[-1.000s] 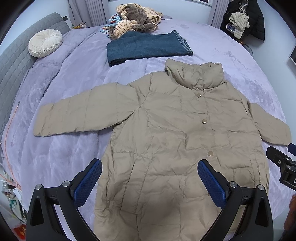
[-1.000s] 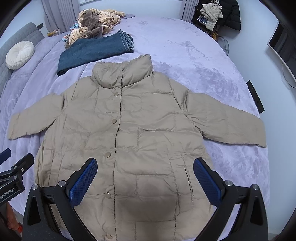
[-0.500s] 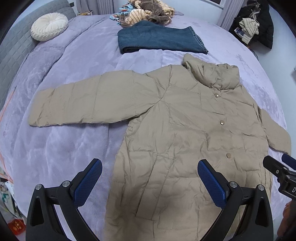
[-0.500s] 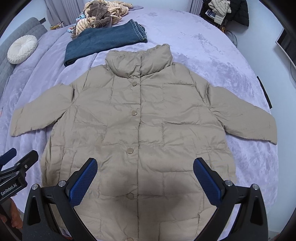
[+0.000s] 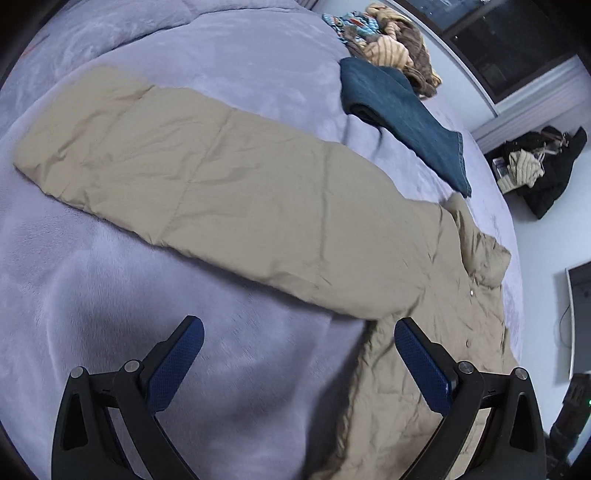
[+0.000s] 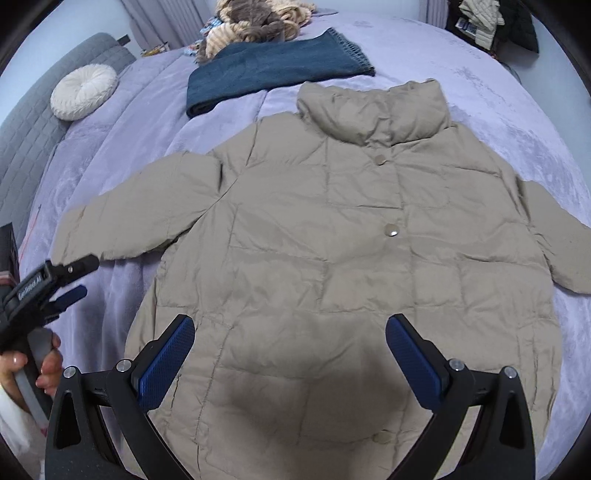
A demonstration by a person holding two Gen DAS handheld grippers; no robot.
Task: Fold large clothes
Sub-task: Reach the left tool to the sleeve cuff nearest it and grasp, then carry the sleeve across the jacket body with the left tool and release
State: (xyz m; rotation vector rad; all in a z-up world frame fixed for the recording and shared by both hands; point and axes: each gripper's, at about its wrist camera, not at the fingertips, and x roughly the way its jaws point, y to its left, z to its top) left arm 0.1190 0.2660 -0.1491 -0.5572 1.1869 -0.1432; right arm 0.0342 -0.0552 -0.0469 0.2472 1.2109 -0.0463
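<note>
A beige puffer jacket lies flat and front-up on the lilac bed, buttoned, sleeves spread out. In the left wrist view its left sleeve stretches across the frame, with the collar at the right. My left gripper is open and empty, above the bedspread just below that sleeve near the armpit; it also shows in the right wrist view beside the sleeve's cuff end. My right gripper is open and empty, hovering over the jacket's lower front.
Folded blue jeans lie beyond the collar, with a heap of striped and brown clothes behind. A round white cushion sits by the grey headboard. Dark clothes hang off the bed's far side.
My left gripper has swung left and down toward the left sleeve, which now fills its view. My right gripper has moved forward and lower over the jacket's front.
</note>
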